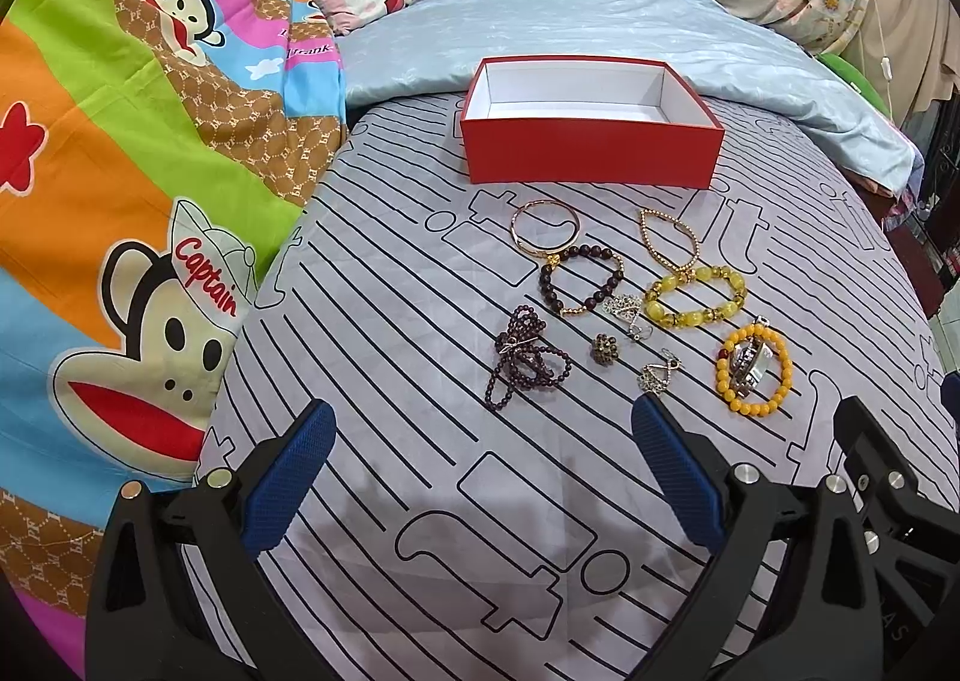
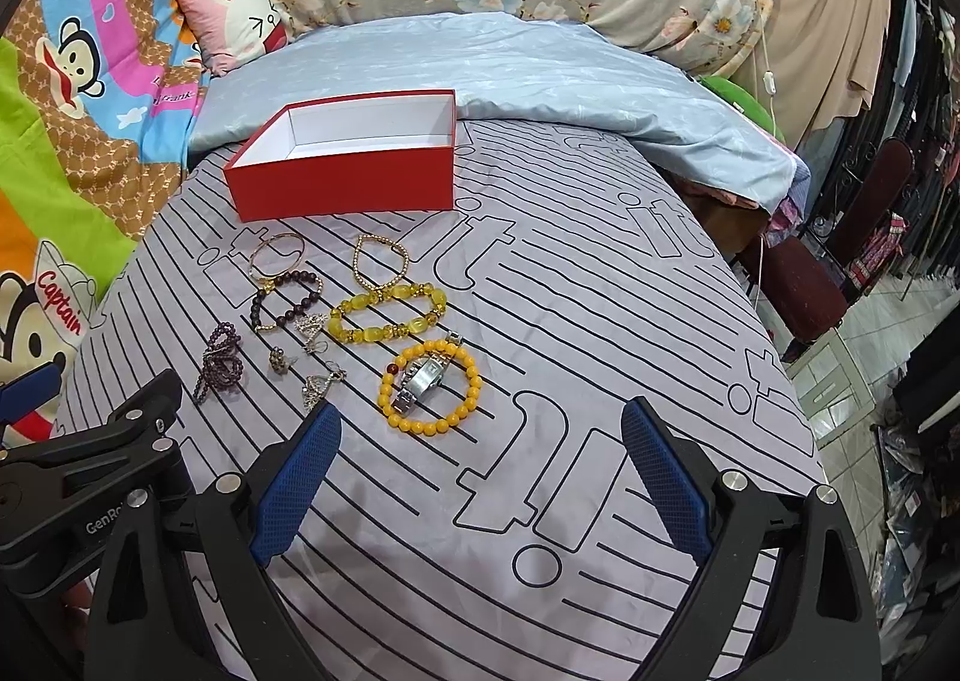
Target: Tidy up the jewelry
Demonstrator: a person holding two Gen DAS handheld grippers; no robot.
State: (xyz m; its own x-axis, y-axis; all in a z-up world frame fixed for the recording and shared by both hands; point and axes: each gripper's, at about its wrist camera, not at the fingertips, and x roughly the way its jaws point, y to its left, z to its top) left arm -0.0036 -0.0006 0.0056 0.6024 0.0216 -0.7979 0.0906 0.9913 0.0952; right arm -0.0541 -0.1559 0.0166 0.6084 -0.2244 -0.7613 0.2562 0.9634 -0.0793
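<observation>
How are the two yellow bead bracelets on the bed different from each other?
The orange-yellow bracelet has small, round, opaque, uniform beads; the pale yellow bracelet has larger, translucent beads spaced with gold-coloured ones. The orange-yellow bracelet encircles a silver watch; the pale yellow bracelet rings only bedsheet and lies nearer the red box. Both lie flat.

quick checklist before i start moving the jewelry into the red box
1. Red box open, nothing seen inside: ok.
2. Left gripper open, holding nothing: ok.
3. Right gripper open, holding nothing: ok.
4. Pieces lying apart: not ok; the watch lies inside the orange bead bracelet, and the dark bead bracelet touches the gold bangle.
5. Purple bead strand untangled: cannot tell.
</observation>
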